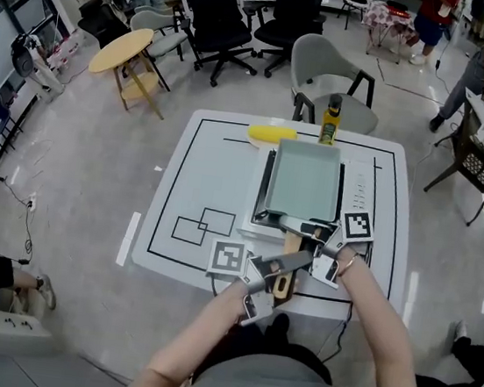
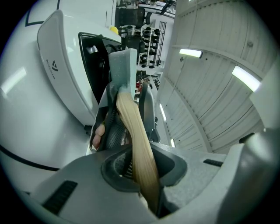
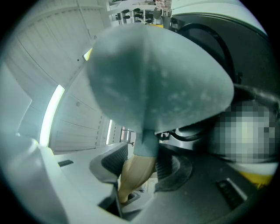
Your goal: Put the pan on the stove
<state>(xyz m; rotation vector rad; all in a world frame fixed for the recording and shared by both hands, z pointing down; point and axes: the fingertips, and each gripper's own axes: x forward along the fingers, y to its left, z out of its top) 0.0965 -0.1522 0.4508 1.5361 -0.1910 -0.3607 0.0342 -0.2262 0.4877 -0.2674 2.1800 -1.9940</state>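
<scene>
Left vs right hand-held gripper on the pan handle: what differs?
The left hand-held gripper clamps the wooden handle farther down, nearer the person; the right hand-held gripper holds it up by the pan. The left one's jaws stand narrower than the right one's. Shared: both are shut on that one handle.

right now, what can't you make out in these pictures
- Head view: whether the pan rests on the stove or hangs just above it; the pan covers the cooktop.
- Head view: the label on the bottle, too small.
- Right gripper view: the pan, close and blurred, blocks what lies beyond.
</scene>
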